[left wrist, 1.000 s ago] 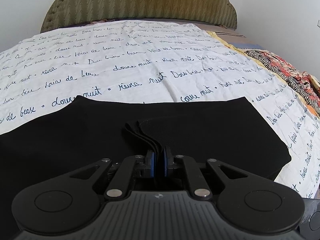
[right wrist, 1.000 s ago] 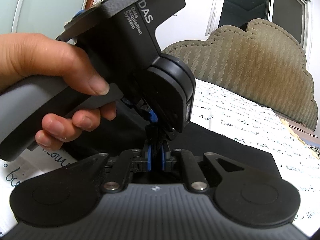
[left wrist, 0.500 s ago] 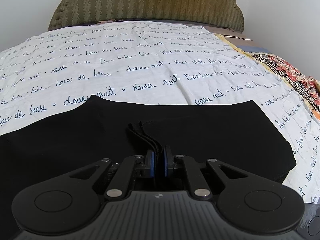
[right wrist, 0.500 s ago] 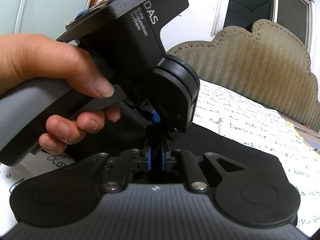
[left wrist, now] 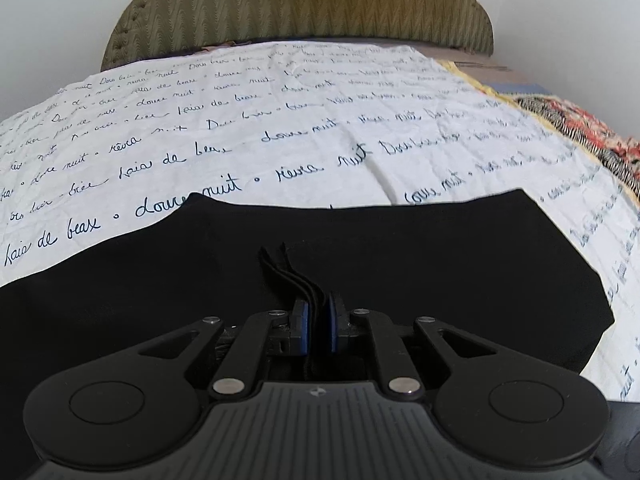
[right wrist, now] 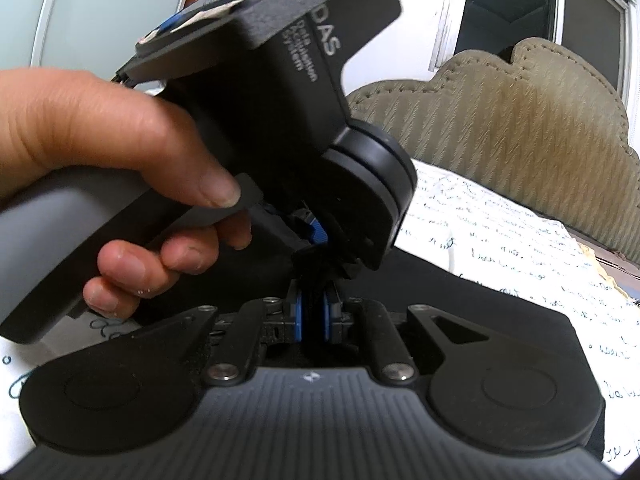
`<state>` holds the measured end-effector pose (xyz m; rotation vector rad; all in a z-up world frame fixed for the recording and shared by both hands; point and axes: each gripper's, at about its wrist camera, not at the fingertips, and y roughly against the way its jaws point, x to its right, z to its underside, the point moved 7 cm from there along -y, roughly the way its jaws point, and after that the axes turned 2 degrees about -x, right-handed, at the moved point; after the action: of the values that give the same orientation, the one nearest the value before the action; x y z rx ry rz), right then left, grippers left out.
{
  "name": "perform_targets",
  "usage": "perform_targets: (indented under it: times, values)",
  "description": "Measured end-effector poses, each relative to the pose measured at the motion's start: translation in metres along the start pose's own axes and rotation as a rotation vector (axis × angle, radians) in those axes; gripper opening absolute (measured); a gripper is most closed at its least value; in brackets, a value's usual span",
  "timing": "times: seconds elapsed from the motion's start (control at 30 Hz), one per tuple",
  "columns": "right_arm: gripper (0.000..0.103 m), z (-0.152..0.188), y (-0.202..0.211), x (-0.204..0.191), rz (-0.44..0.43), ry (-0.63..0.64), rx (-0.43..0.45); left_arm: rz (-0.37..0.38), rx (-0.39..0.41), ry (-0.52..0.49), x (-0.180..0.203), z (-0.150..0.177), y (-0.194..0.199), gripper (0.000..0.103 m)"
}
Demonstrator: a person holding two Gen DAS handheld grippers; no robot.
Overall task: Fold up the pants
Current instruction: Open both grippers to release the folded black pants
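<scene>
Black pants (left wrist: 400, 272) lie folded across the white script-printed bedsheet (left wrist: 280, 140). My left gripper (left wrist: 316, 316) is shut on several stacked layers of the pants' edge, which stick out between its blue pads. In the right wrist view my right gripper (right wrist: 314, 312) is shut on black pants fabric (right wrist: 480, 320) too. The left gripper's body (right wrist: 288, 92), held by a hand (right wrist: 100, 152), sits directly in front of the right gripper, almost touching, and hides most of the pants there.
An olive padded headboard (left wrist: 296, 4) stands at the far end of the bed. A red, black and white patterned cloth (left wrist: 592, 140) lies along the bed's right edge. A dark window (right wrist: 520, 4) is behind the headboard.
The left wrist view has shifted so the pants and sheet sit farther right and lower in frame. In the right wrist view the left gripper has come closer and tilted. Both grips have held.
</scene>
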<state>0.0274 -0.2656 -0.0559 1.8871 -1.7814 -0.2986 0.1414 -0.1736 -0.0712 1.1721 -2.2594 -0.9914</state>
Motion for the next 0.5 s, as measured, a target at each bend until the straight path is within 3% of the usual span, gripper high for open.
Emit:
perform_targets:
  times: [0.07, 0.17, 0.33, 0.5]
  values:
    - [0.026, -0.002, 0.005, 0.000, -0.004, -0.003, 0.002, -0.004, 0.001, 0.000, -0.001, 0.000, 0.005, 0.012]
    - [0.027, 0.000, 0.028, 0.010, 0.019, -0.040, 0.046, -0.022, 0.011, 0.007, -0.006, -0.003, 0.014, 0.016]
    - [0.027, 0.021, 0.071, 0.054, 0.196, -0.104, 0.064, -0.096, 0.073, 0.023, -0.014, -0.013, 0.032, 0.017]
    - [0.027, 0.065, 0.088, 0.100, 0.336, -0.157, -0.042, 0.034, 0.058, 0.056, 0.007, -0.024, 0.036, 0.017]
